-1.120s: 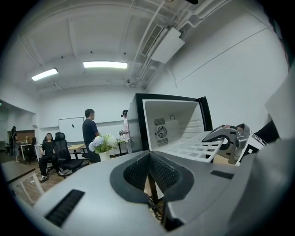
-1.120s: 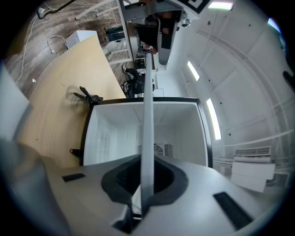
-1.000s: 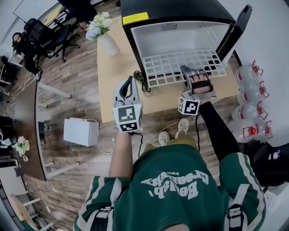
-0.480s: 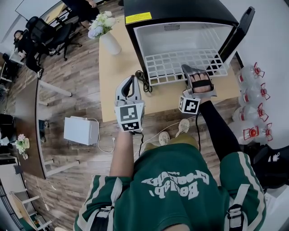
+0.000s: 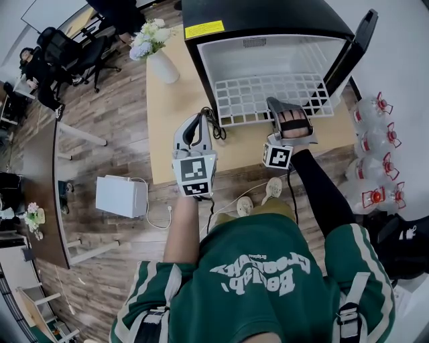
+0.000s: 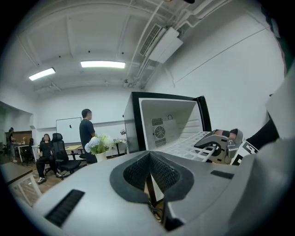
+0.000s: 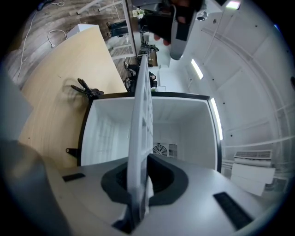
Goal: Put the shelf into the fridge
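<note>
My right gripper (image 5: 278,111) pinches the front edge of the shelf (image 5: 268,96), which sits partway inside the open fridge (image 5: 265,19), my left gripper (image 5: 196,124) hangs closed and empty, so I judge only the final push in is left.

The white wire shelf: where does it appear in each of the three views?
Head view: shelf top centre, lying partly inside the fridge.
Left gripper view: shelf right of centre, sticking out of the fridge.
Right gripper view: shelf edge-on at centre, clamped in the right claw.
Shared landmark: fridge's white interior.
</note>
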{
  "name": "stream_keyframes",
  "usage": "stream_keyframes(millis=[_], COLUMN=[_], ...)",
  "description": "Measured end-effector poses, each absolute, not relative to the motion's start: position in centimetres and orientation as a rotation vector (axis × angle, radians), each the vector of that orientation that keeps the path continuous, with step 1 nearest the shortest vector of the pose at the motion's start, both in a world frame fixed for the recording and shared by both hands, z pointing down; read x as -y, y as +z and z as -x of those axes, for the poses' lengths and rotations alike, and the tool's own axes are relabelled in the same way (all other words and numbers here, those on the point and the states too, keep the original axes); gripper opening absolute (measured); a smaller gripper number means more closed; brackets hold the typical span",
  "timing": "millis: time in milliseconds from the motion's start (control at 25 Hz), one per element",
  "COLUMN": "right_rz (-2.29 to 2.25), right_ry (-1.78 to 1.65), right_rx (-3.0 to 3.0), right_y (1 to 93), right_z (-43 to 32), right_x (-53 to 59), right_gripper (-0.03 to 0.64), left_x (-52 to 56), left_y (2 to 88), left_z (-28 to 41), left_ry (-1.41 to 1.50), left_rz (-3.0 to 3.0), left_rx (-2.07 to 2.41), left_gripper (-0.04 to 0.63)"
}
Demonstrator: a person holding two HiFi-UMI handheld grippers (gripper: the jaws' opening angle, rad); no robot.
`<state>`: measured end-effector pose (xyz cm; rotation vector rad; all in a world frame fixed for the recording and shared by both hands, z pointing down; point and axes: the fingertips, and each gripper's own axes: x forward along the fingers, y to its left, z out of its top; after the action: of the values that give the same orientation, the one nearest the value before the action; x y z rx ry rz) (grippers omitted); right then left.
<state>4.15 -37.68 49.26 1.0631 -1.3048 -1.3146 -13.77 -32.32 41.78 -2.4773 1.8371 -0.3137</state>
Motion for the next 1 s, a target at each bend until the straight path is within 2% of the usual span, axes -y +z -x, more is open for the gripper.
stream_keyframes(millis=[1000], right_rz=[-0.878], right_ry=[-1.424], right_rx=[1.515], right_y=[49.2], right_z=[-4.1], right_x=[39.1], right_gripper=[0.028], left_x=[33.6], left_y=[41.7], left_z=[13.0], left_ry=[-0.324], left_rz=[2.468], left_rx=[-1.852], left_gripper=[0.000])
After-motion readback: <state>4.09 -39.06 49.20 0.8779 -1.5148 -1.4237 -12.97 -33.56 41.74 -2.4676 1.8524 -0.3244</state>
